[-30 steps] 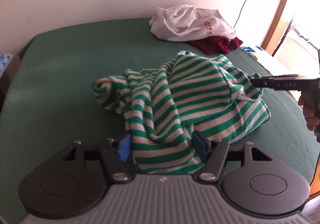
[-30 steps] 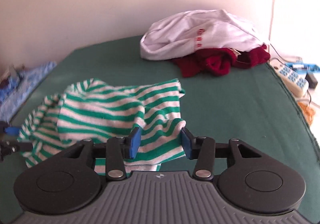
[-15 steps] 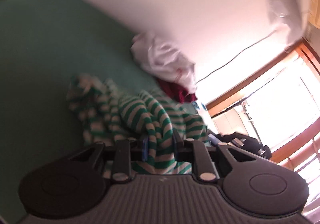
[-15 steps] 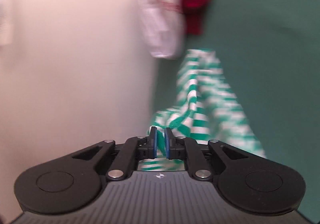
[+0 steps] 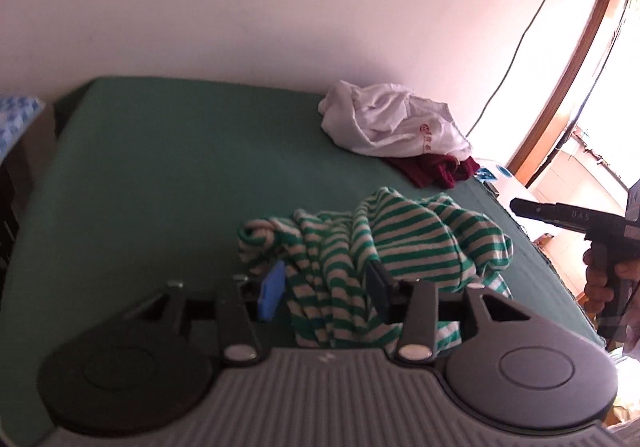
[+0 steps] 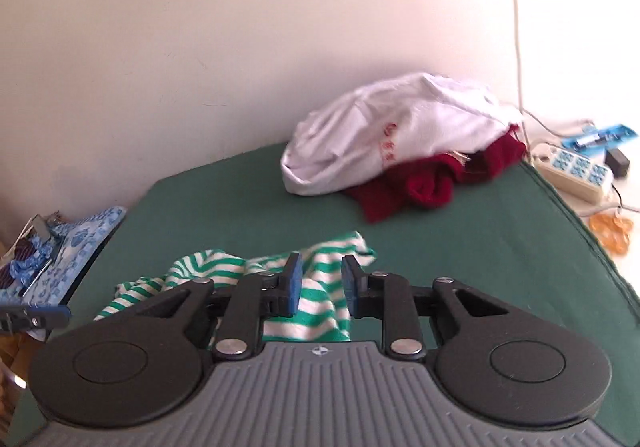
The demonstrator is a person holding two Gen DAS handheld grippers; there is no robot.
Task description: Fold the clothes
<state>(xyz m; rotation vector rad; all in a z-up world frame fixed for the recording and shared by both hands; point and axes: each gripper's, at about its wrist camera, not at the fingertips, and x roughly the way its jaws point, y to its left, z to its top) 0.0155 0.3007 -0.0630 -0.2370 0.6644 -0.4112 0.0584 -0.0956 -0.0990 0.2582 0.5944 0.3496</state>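
Observation:
A green-and-white striped garment (image 5: 404, 243) lies crumpled on the green bed cover (image 5: 168, 167). My left gripper (image 5: 326, 287) is open, its blue pads standing on either side of a bunched fold at the garment's near edge. My right gripper (image 6: 318, 283) is open just above the garment's other end (image 6: 316, 303), nothing between its pads. In the left wrist view the right gripper (image 5: 576, 217) shows at the right, held in a hand. In the right wrist view the left gripper's tip (image 6: 36, 315) shows at the left edge.
A white garment (image 6: 396, 131) lies on a dark red one (image 6: 424, 183) at the bed's far side by the wall. A power strip (image 6: 576, 169) and cables sit off the bed's right edge. Blue patterned cloth (image 6: 64, 247) lies left of the bed.
Half a second ago both grippers were shut on the striped garment and held it up, tilted. Now both are open and level, and the garment lies crumpled on the bed again.

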